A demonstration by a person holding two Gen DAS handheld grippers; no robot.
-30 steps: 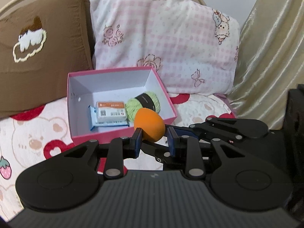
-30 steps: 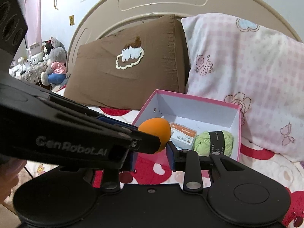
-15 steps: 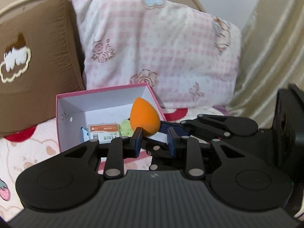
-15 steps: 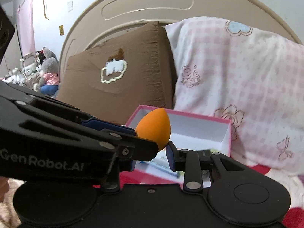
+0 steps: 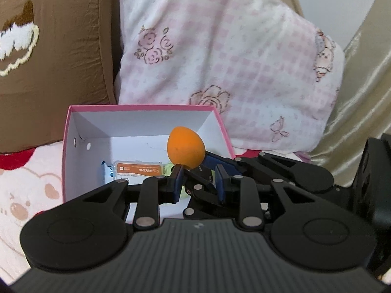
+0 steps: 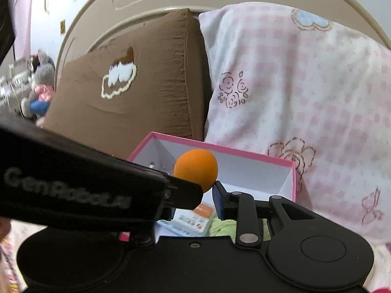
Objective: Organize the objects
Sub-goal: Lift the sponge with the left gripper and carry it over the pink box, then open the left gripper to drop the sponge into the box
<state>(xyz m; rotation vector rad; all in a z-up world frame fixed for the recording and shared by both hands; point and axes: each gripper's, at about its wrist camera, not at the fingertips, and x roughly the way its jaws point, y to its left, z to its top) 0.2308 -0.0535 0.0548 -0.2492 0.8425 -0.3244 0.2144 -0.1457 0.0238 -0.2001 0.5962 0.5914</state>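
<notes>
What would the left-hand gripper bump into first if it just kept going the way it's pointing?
Probably the right gripper, crossing just ahead of the left gripper and holding the orange sponge. Beyond them lies the pink box; depth is hard to judge.

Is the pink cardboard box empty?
No, the pink cardboard box already holds an orange-labelled packet on its floor.

Matt orange sponge (image 5: 185,149), fleecy pillow (image 5: 232,56)

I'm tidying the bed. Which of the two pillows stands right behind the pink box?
The pink-and-white checked pillow with rose prints stands behind the pink cardboard box. The brown pillow with the white cloud patch stands further left.
</notes>
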